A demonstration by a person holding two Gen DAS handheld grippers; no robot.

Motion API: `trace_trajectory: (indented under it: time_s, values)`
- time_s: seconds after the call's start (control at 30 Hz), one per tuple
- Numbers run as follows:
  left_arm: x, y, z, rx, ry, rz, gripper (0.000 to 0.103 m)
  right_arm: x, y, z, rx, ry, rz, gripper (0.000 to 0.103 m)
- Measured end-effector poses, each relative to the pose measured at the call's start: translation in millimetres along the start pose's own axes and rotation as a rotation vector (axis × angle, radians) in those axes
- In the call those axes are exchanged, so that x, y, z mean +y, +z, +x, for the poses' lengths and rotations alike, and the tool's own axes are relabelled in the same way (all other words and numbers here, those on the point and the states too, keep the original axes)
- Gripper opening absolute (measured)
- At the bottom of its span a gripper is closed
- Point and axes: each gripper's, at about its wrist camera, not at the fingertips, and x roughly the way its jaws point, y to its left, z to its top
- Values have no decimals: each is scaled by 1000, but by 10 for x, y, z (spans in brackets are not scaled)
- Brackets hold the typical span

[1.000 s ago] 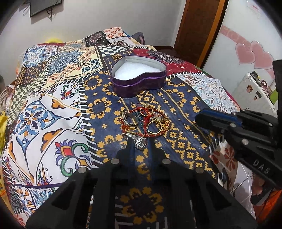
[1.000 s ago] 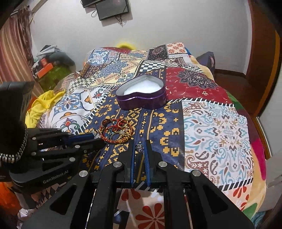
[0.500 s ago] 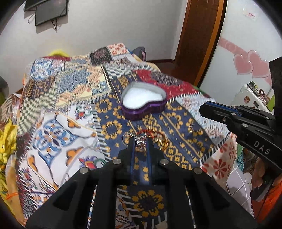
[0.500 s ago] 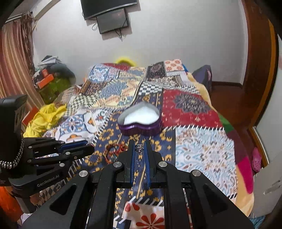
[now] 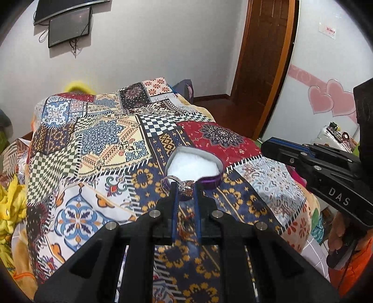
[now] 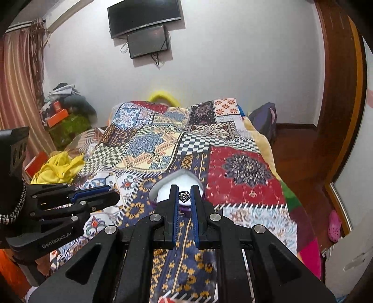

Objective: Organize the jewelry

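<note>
My left gripper (image 5: 185, 190) is shut on a silver ring with a large stone (image 5: 184, 187), held in the air in front of the purple heart-shaped box (image 5: 194, 163) with white lining on the bed. My right gripper (image 6: 184, 197) is shut on a small dark silver ring (image 6: 184, 196), also held above the near edge of the heart box (image 6: 177, 180). The right gripper shows in the left wrist view (image 5: 270, 148); the left gripper shows in the right wrist view (image 6: 112, 195). The pile of bangles is hidden below the grippers.
A patchwork bedspread (image 5: 98, 139) covers the bed. Yellow cloth (image 6: 58, 166) lies at the left bed edge. A wooden door (image 5: 263, 58) stands at the right, a TV (image 6: 144, 21) on the far wall, clutter (image 6: 65, 111) in the left corner.
Both grippers have risen from the bangle pile, each carrying a ring, and moved forward toward the heart box. The bangles have dropped out of sight below.
</note>
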Motion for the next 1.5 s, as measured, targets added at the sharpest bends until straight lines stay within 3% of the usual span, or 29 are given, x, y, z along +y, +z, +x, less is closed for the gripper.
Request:
trace_trajectory:
  time_s: [0.53,0.77,0.97,1.5]
  values:
    - [99,201,563,72,-57,-10,11,-87,172,423,22,34,15,9]
    - [188,285,849,126,-102,-37,11,-175,193,722,94,92,25,9]
    - [199,330,999,145,-96,-17,11,-231,142,944,169,100,0,9]
    - [238,315,988,157,-75,-2,11,-244,62,1043,239,101,-34,9]
